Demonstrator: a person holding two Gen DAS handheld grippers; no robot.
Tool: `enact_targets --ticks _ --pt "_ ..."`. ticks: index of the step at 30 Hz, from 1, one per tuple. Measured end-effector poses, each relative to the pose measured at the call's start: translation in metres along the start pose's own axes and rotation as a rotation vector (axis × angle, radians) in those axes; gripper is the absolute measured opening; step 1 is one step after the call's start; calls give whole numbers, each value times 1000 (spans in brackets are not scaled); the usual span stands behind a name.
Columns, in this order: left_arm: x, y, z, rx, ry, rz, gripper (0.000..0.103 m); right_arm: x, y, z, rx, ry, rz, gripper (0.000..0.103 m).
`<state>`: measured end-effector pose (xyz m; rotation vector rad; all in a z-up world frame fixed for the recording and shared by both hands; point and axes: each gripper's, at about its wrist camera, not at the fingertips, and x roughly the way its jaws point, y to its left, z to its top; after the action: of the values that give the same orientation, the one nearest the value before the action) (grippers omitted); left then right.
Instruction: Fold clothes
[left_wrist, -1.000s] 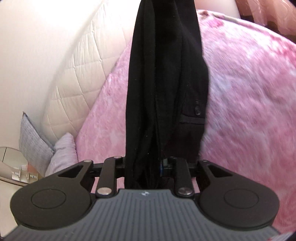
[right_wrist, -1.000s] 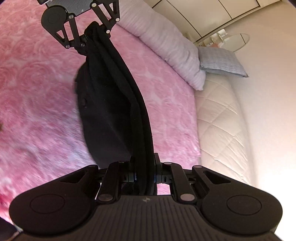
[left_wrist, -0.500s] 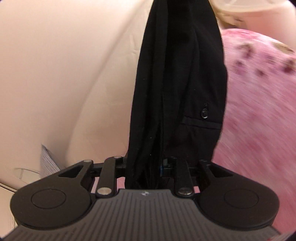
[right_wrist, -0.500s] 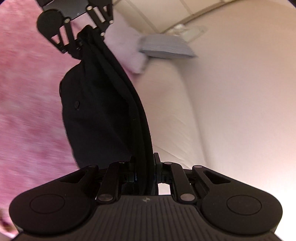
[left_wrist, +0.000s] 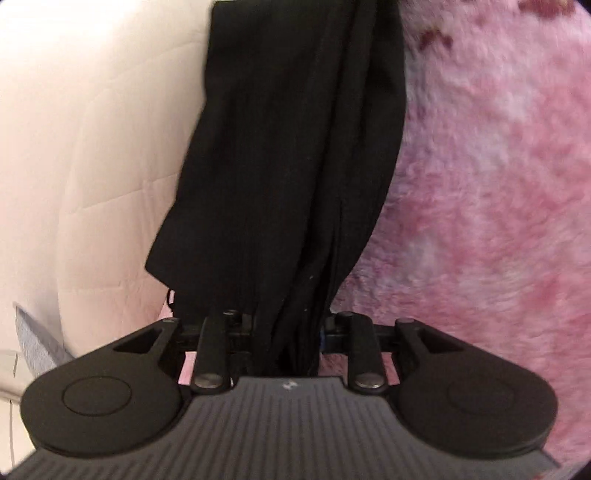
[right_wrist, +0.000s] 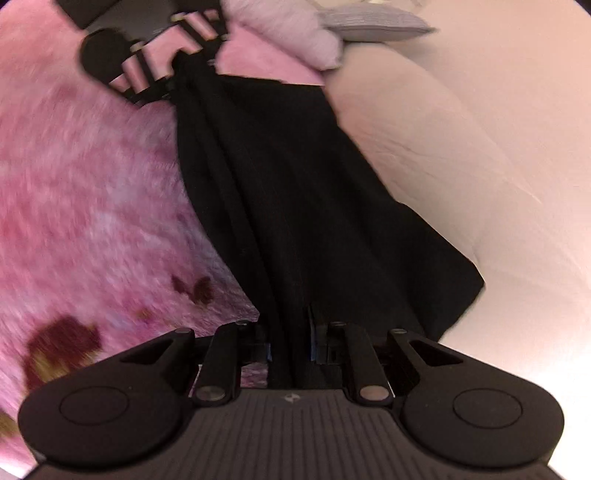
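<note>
Black garment (left_wrist: 295, 166) hangs bunched between both tools: the left tool (left_wrist: 286, 332) pinches one end, while the right tool (right_wrist: 290, 347) has the other end between its jaws, which are opening. The cloth stretches over the pink fuzzy bedspread (right_wrist: 92, 203), beside the cream quilted bed edge (left_wrist: 92, 166).
</note>
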<state>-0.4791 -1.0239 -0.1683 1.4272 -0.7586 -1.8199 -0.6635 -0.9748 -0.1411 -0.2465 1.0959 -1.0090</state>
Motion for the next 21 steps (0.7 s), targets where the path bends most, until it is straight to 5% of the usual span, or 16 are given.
enact_targets --ticks 13,16,18,21 --pt "-22 -10 11 -27 16 -30 22 -15 10 6 -5 47 41 16" --pt "-24 -5 11 -39 7 -71 37 -20 6 9 18 70 18 52" --pt "-33 8 9 -92 -3 -149 52 -32 -2 7 58 62 28 54" --pt "-59 28 0 -140 -63 -255 53 -54 -13 10 126 75 77 47"
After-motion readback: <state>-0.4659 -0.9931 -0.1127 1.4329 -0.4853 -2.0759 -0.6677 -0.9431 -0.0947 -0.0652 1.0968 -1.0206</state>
